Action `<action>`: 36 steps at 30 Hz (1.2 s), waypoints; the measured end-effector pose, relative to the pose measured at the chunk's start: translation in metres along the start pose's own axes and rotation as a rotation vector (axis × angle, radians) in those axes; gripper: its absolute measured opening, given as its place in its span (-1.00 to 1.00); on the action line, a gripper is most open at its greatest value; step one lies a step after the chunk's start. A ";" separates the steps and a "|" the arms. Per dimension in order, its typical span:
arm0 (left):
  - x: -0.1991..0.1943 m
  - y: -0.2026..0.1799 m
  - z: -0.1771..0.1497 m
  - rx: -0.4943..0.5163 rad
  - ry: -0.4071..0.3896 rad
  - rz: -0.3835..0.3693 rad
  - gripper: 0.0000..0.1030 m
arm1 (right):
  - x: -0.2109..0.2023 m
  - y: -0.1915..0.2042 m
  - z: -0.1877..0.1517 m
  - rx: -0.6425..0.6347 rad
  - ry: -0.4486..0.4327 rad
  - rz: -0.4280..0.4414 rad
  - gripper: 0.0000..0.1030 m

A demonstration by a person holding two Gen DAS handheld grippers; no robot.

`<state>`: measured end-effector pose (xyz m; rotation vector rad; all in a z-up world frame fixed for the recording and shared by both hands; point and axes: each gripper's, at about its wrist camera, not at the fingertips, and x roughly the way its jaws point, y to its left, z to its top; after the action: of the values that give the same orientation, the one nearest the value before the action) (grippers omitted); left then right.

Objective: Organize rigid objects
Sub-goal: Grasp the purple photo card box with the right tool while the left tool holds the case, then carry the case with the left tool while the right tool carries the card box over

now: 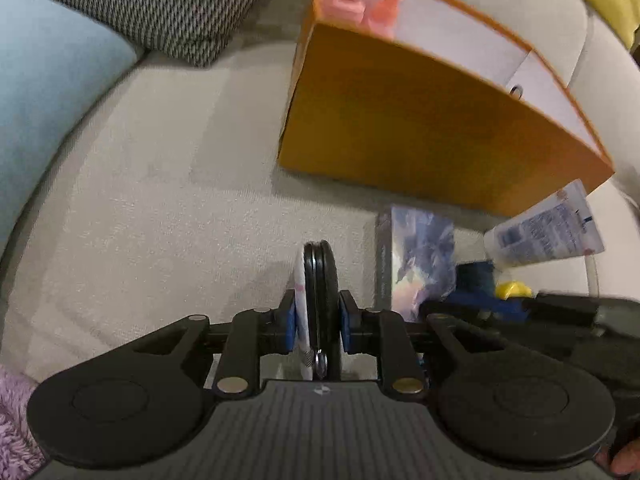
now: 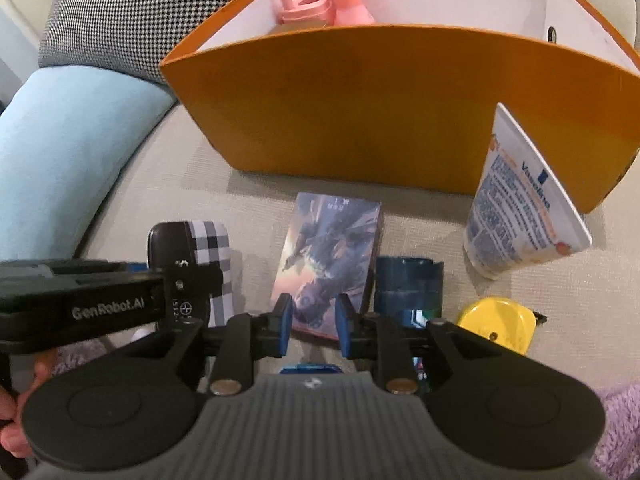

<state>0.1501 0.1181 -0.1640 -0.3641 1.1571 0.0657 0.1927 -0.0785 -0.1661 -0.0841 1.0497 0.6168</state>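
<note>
Your left hand-held gripper (image 1: 318, 322) is clamped on a flat black-and-checked case (image 1: 316, 280), held on edge; it is thin and stiff, so keep your pads mid-face. Your right hand-held gripper (image 2: 311, 326) stands empty, jaws parted. Ahead sits the orange box (image 2: 360, 96). Just beyond the right one lies the light card box (image 2: 328, 256); take it across its narrow sides.

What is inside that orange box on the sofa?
The orange box holds two pink containers at its far left corner: a lidded bottle and a pump bottle. The near wall hides their lower parts and the floor.
</note>
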 end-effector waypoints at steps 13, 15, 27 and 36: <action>0.002 0.017 -0.016 -0.055 0.104 0.014 -0.20 | 0.024 -0.009 0.026 0.029 0.044 -0.007 0.01; -0.002 0.020 -0.017 -0.068 0.086 -0.008 -0.35 | 0.026 -0.009 0.026 0.025 0.042 0.015 0.12; -0.022 0.037 -0.009 -0.151 -0.032 -0.090 -0.61 | 0.023 0.013 0.025 -0.030 0.031 -0.006 0.16; -0.017 0.049 -0.008 -0.228 -0.043 -0.141 -0.63 | 0.018 0.016 0.028 0.034 0.068 0.073 -0.22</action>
<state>0.1247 0.1644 -0.1631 -0.6426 1.0809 0.0825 0.2123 -0.0478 -0.1629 -0.0377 1.1330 0.6661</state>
